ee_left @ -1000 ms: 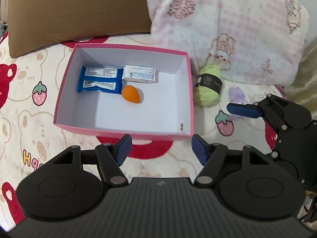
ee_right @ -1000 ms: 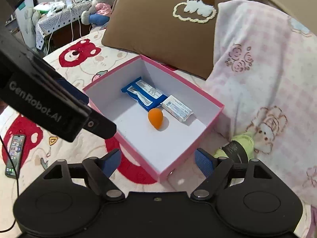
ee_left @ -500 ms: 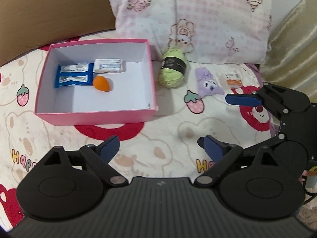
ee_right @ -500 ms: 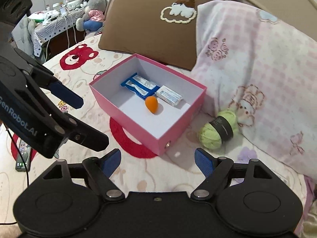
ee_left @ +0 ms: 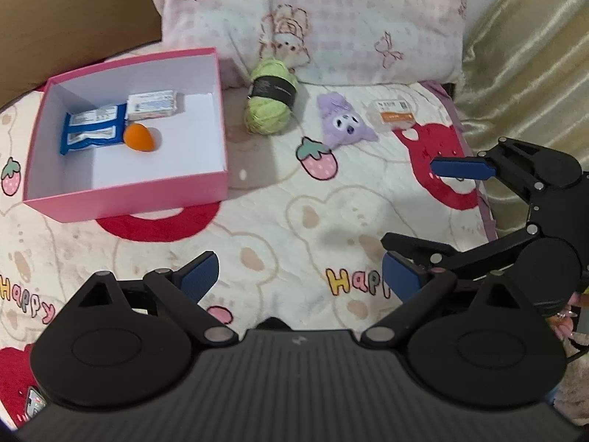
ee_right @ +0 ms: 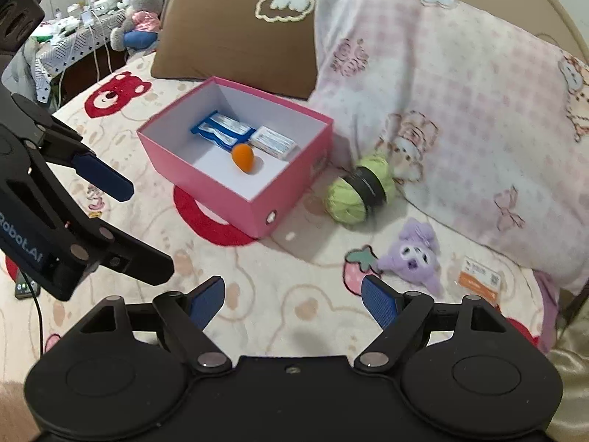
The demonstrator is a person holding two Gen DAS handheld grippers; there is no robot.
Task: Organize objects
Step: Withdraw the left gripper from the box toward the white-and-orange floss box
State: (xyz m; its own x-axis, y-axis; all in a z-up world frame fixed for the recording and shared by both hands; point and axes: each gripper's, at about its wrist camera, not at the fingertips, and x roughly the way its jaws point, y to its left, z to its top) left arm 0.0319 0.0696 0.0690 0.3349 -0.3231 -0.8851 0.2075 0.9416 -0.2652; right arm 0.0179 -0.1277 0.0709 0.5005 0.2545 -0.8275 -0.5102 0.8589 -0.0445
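A pink box (ee_left: 125, 199) (ee_right: 206, 180) sits on the bed and holds a blue packet (ee_left: 92, 130), a white packet (ee_left: 151, 105) and an orange egg-shaped thing (ee_left: 138, 138) (ee_right: 243, 157). To its right lie a green yarn ball (ee_left: 270, 97) (ee_right: 359, 193), a purple plush (ee_left: 346, 125) (ee_right: 414, 254) and a small orange-and-white card (ee_left: 394, 114) (ee_right: 478, 278). My left gripper (ee_left: 298, 278) is open and empty, well short of the box. My right gripper (ee_right: 292, 302) is open and empty, short of the plush.
A pink checked pillow (ee_left: 331, 18) and a brown pillow (ee_right: 235, 29) lie behind the objects. A gold curtain (ee_left: 526, 66) hangs at the right. A phone (ee_right: 24, 289) lies on the quilt at the left. A cluttered table with plush toys (ee_right: 110, 25) stands beyond the bed.
Both grippers have pulled back and swung right, away from the box. The yarn, plush and card have come into view. Both stay open and empty.
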